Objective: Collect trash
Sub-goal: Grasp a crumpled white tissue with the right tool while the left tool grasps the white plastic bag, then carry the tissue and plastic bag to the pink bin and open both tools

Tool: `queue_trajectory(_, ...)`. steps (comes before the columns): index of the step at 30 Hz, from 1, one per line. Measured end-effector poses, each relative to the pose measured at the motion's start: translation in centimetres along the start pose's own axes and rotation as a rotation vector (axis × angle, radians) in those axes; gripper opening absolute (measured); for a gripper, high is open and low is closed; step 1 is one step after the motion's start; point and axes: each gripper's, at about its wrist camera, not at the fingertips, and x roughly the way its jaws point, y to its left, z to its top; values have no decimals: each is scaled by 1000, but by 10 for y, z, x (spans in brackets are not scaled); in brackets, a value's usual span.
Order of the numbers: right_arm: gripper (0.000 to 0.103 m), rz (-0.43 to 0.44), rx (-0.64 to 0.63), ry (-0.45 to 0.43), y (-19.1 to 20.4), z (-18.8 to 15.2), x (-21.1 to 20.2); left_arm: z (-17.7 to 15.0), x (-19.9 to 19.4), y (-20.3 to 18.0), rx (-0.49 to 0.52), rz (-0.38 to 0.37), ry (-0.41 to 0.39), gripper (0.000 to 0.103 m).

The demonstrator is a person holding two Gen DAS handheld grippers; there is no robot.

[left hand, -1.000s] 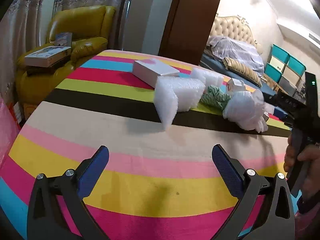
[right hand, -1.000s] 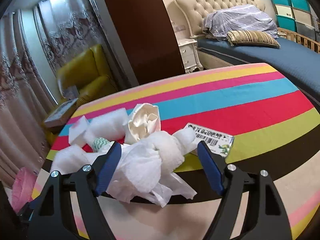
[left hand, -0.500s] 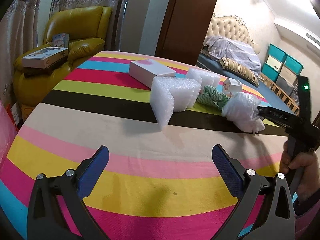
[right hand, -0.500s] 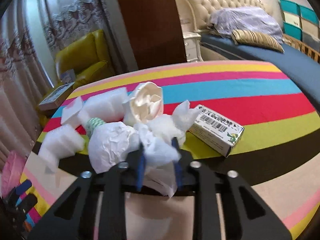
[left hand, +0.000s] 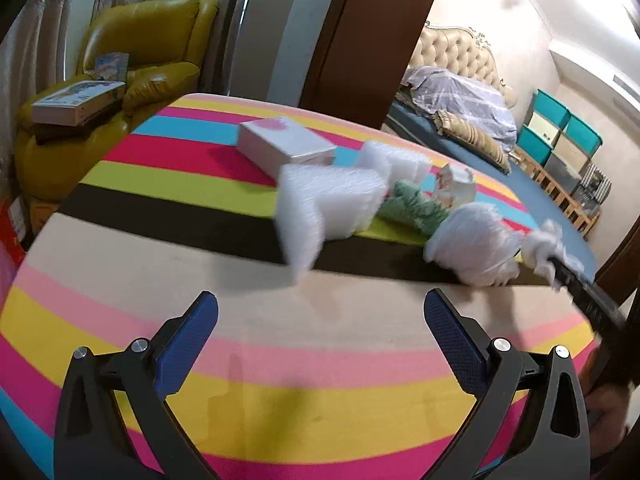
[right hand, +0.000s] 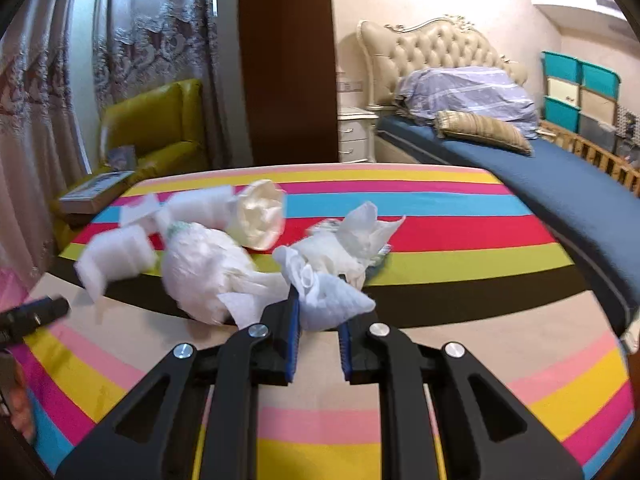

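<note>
A crumpled wad of white tissue paper [right hand: 332, 276] sits pinched between blue pads, raised off the striped surface, its loose corners sticking up; just left of it a rounded white crumpled plastic bag [right hand: 204, 268] lies on the black stripe; behind that, a cream crumpled paper cup [right hand: 260, 216] tilts on its side; folded white foam wrap sheets [left hand: 332, 204] stand at the left; a green patterned wrapper [left hand: 416, 206] lies between foam and bag.
</note>
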Motion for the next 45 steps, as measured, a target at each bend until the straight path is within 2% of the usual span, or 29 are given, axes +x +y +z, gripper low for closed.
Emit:
queue_trajectory(3,16,-23,32,-3,-17,0,-2,2,11,-31,45,-59,24,97)
queue_trajectory(6,16,-38,31,-9,-25,-1,-6,4,25,-67,118,-82,26,97)
queue_trajectory(10,16,-51,19,-31,-32,-2,-14,13,49,-97,110,-97,37,97)
queue_trajectory(16,16,-5,100,-36,-56,-7,-19,28,81,-134,126,-38,18,96)
queue_trajectory(18,16,9,120,-36,-61,-8,-21,29,92,-140,139,-33,42,86)
queue_trajectory(19,16,12,120,-38,-62,-9,-22,29,95,-141,142,-40,54,69)
queue_trajectory(20,16,14,120,-40,-61,-10,-23,26,99,-143,150,-42,69,56)
queue_trajectory(21,17,19,120,-43,-61,-10,-24,24,100,-144,162,-47,72,53)
queue_trajectory(23,17,28,121,-44,-62,-11,-25,22,93,-142,163,-90,64,47)
queue_trajectory(27,17,41,116,-49,-60,-14,-29,12,76,-139,185,-97,46,45)
queue_trajectory(36,17,83,75,-30,-38,-27,-48,-19,30,-117,190,-82,20,45)
queue_trajectory(45,17,168,-35,-15,19,-50,-76,-48,-26,-79,167,-44,-27,45)
